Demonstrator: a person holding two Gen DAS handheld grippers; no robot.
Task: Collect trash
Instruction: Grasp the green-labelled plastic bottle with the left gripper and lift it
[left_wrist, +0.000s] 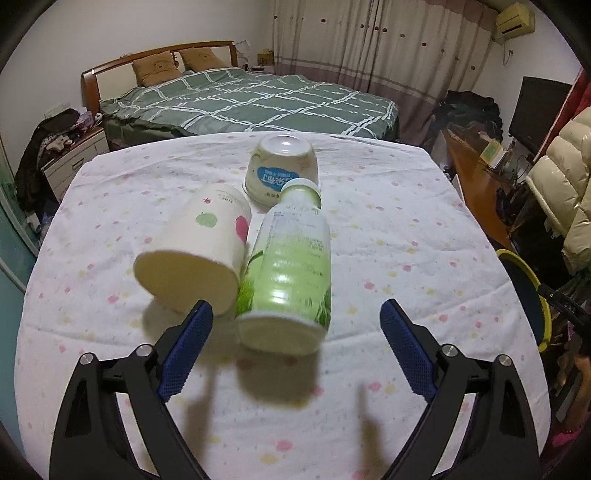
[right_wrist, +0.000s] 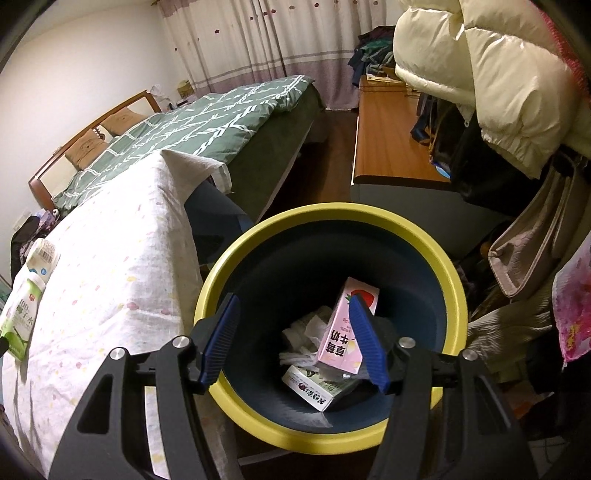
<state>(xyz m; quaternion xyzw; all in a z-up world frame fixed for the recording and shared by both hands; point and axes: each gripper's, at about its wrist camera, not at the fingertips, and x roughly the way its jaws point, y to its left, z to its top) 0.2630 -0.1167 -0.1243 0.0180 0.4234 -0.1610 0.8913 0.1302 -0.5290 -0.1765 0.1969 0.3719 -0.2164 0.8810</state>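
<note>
A green-and-white plastic bottle lies on the cloth-covered table, base toward me. A paper cup lies on its side touching the bottle's left. An upturned white pudding cup stands behind them. My left gripper is open, its fingers either side of the bottle's base, not touching. My right gripper is open and empty above the yellow-rimmed bin. In the bin lie a pink milk carton, a green-white carton and crumpled tissue. The bottle also shows at the left edge of the right wrist view.
The bin's rim shows at the table's right edge. A green-quilted bed lies behind the table. A wooden desk, cream puffer jacket and piled clothes crowd the right side. A nightstand stands at left.
</note>
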